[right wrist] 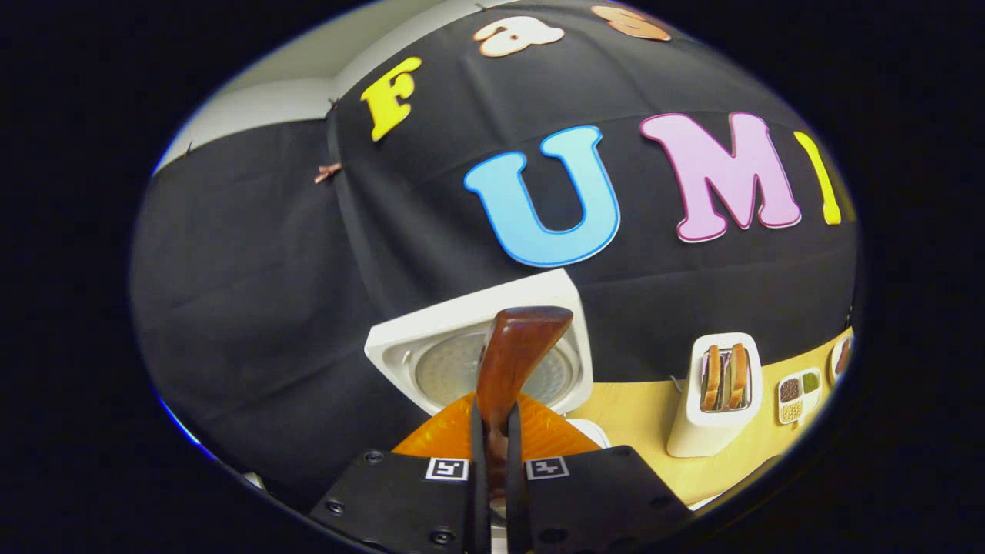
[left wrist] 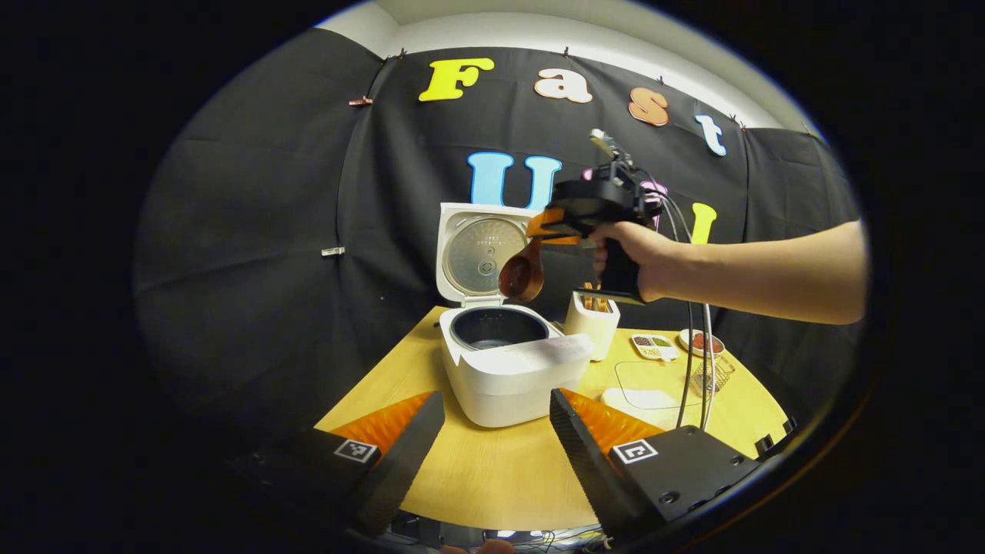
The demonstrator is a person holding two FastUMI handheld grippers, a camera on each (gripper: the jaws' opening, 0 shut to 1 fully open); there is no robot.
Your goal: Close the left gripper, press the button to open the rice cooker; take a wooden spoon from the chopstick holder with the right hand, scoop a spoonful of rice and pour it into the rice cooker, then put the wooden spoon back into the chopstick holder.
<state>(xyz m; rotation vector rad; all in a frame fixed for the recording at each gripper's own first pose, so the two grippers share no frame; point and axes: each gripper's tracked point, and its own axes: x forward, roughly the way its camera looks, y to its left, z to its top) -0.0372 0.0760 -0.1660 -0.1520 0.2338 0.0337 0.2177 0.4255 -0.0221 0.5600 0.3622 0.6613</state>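
The white rice cooker (left wrist: pixel 504 373) stands open on the wooden table, its lid (left wrist: pixel 479 254) upright and the dark inner pot (left wrist: pixel 499 327) exposed. A hand holds my right gripper (left wrist: pixel 555 225) above the pot, shut on the handle of a brown wooden spoon (left wrist: pixel 522 275) whose bowl hangs tilted downward over the pot. In the right gripper view my right gripper (right wrist: pixel 494 422) pinches the wooden spoon (right wrist: pixel 514 346) in front of the lid (right wrist: pixel 454 362). The white chopstick holder (left wrist: pixel 592 319) (right wrist: pixel 719 400) stands right of the cooker. My left gripper (left wrist: pixel 496 408) is open, in front of the cooker, holding nothing.
On the table (left wrist: pixel 477 469), right of the holder, lie a divided tray of grains (left wrist: pixel 654 346), a small dish (left wrist: pixel 702 342), a clear glass (left wrist: pixel 716 373) and a pale flat board (left wrist: pixel 650 388). Cables (left wrist: pixel 692 362) hang from the right gripper. Black cloth walls close the back.
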